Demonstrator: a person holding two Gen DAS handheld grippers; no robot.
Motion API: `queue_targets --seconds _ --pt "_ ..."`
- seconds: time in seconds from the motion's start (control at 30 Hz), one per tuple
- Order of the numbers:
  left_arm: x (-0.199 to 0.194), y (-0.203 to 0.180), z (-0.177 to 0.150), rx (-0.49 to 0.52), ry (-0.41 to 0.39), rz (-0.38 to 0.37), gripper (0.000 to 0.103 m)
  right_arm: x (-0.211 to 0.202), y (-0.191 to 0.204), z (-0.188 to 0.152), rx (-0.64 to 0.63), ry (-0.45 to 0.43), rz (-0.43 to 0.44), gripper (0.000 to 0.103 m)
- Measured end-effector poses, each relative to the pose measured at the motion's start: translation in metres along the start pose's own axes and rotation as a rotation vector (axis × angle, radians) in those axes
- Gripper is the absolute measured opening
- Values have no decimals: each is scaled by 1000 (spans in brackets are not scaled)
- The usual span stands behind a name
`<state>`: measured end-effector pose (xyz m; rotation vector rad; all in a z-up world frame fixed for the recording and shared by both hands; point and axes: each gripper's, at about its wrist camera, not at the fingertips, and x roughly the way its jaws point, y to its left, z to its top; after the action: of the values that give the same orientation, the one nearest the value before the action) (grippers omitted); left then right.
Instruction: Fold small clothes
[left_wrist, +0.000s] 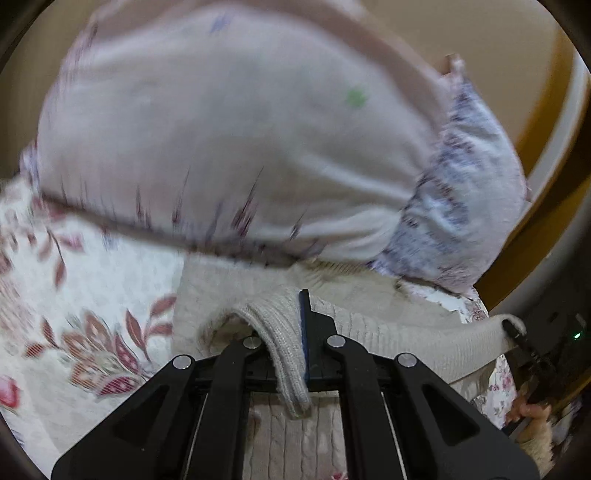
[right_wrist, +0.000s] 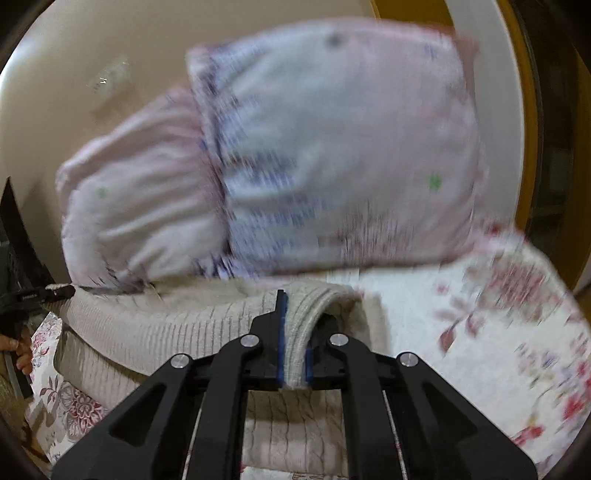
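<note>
Gripping a ribbed edge of the cream knit sweater (left_wrist: 369, 332), the left tool (left_wrist: 295, 332) is clamped tight, the fabric draping over its left finger and hanging down past the jaws. The right tool (right_wrist: 293, 343) pinches another ribbed fold of the same sweater (right_wrist: 147, 325) between its blue pads (right_wrist: 281, 339). In the left view the right tool (left_wrist: 513, 330) shows at the far right, holding the stretched edge, with a hand (left_wrist: 532, 413) below it; in the right view the left tool (right_wrist: 44, 293) shows at the far left. The sweater spans between both tools, lifted at its near edge, the rest lying on a floral bedspread (left_wrist: 74, 295). Behind it, touching its far side, lie two pale pillows (right_wrist: 332, 147), blurred. A cream wall (right_wrist: 92, 44) rises beyond. No writing can be read.
</note>
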<state>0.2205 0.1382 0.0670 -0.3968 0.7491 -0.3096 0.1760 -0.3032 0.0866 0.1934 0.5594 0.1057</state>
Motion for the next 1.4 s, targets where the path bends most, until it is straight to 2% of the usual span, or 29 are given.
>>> queue_targets --seconds 0.1,0.3,0.37,0.5,0.53,0.6,0.63,0.7,0.77,0.87,0.97,1.0,1.07,1.13,1.33,1.4 --pt "20 18 -5 -69 58 -11 4 37 -15 -15 77 118 7 7" --pt "42 42 -4 -217 118 -88 5 69 -38 -23 222 208 52 9" --pt "48 45 -2 -258 132 -110 5 78 -44 -18 278 217 71 16" --pt "59 51 1 -360 146 -161 6 97 -54 -4 398 229 125 57" --pt "61 54 1 -389 148 -180 8 103 -56 0 432 230 136 59" --pt "66 58 2 -453 147 -216 24 111 -58 6 466 225 150 65" --pt "66 60 3 -475 139 -231 27 115 -59 9 481 221 154 67" --pt "62 62 4 -497 111 -252 43 118 -58 12 499 214 158 67" --pt "52 62 8 -491 71 -240 55 115 -57 14 503 208 160 67" --pt "36 64 10 -464 48 -237 55 98 -57 13 489 167 165 67" --pt "19 64 7 -402 30 -195 55 70 -64 10 444 120 118 67" --pt "14 64 5 -372 29 -166 55 62 -67 7 430 111 99 65" --pt "5 59 0 -293 29 -103 54 45 -75 0 403 100 51 55" --pt "-1 55 -7 -222 33 -51 53 36 -80 -9 384 120 34 48" --pt "-8 42 -32 -48 56 65 46 32 -79 -35 321 187 10 44" --pt "-6 38 -38 -8 67 97 43 33 -76 -40 299 205 4 36"
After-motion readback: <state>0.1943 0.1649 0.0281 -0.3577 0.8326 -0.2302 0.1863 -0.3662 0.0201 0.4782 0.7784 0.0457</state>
